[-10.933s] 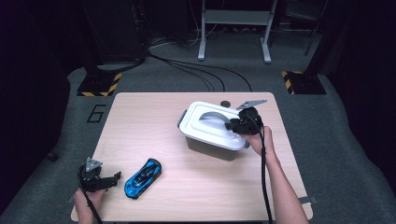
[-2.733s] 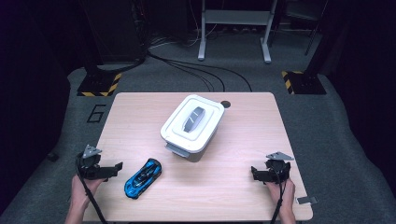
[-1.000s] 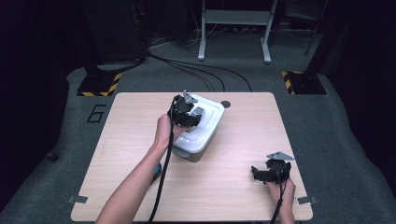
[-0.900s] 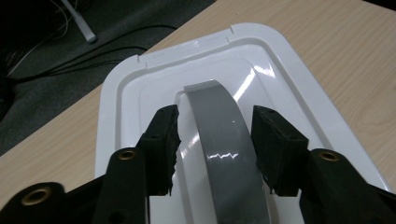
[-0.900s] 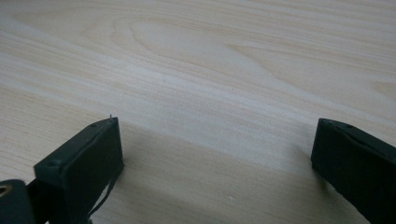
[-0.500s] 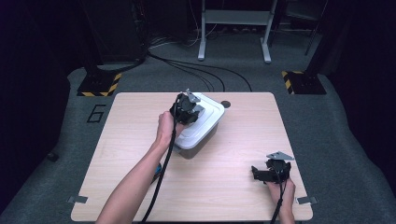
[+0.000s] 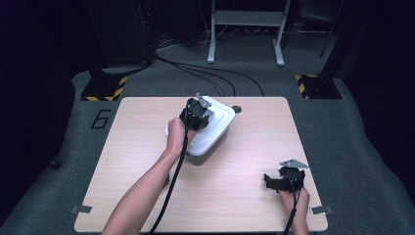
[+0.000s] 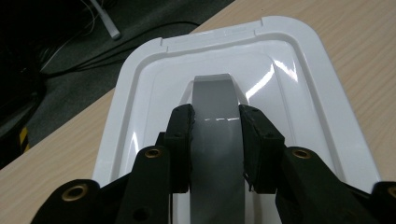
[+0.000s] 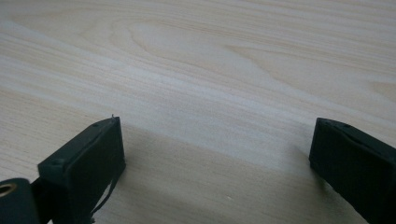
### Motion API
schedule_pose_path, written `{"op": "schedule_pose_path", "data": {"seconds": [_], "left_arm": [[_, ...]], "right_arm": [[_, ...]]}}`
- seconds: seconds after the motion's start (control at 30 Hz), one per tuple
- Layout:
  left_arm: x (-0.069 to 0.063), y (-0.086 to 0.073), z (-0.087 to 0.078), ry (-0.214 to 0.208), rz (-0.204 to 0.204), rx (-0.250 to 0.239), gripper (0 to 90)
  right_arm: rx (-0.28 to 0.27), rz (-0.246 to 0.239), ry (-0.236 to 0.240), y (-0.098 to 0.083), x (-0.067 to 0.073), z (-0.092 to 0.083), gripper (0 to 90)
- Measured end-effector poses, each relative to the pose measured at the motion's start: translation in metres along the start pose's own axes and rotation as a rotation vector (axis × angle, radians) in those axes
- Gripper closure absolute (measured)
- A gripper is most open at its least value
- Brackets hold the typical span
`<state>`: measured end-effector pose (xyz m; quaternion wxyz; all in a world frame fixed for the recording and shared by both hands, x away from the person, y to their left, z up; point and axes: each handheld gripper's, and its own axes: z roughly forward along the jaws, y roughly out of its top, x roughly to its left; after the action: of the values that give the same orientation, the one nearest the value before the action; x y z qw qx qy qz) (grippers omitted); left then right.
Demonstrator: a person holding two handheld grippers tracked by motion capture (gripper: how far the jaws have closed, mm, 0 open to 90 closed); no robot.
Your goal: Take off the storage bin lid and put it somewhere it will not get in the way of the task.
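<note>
Left gripper jaws newly clamped on grey handle, blue car now hidden; right gripper jaws apart.

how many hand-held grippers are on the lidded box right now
1. The left hand-held gripper is shut on the grey handle of the white lid. The right hand-held gripper rests open on the table near its front right corner, apart from the box.

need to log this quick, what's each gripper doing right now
left gripper: closed on the grey handle of the white lid
right gripper: open, holding nothing
</note>
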<state>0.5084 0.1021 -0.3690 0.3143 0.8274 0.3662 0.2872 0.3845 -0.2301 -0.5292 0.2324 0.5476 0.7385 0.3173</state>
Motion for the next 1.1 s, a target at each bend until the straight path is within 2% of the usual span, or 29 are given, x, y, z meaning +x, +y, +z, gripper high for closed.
{"op": "schedule_pose_path", "data": {"seconds": [0.27, 0.37, 0.73, 1.1], "left_arm": [[0.005, 0.010, -0.017, 0.001, -0.007, -0.049, 66.7], [0.010, 0.015, -0.026, 0.014, -0.009, -0.069, 66.7], [0.040, 0.022, -0.050, 0.068, -0.049, -0.111, 66.7], [0.074, 0.014, -0.068, 0.125, -0.088, -0.117, 66.7]], "right_arm": [[0.000, 0.000, 0.000, 0.000, 0.000, 0.000, 2.8], [0.000, 0.000, 0.000, 0.000, 0.000, 0.000, 2.8], [-0.003, 0.003, -0.001, 0.000, 0.000, 0.000, 2.7], [-0.002, 0.004, -0.001, 0.000, 0.000, 0.000, 2.7]]}}
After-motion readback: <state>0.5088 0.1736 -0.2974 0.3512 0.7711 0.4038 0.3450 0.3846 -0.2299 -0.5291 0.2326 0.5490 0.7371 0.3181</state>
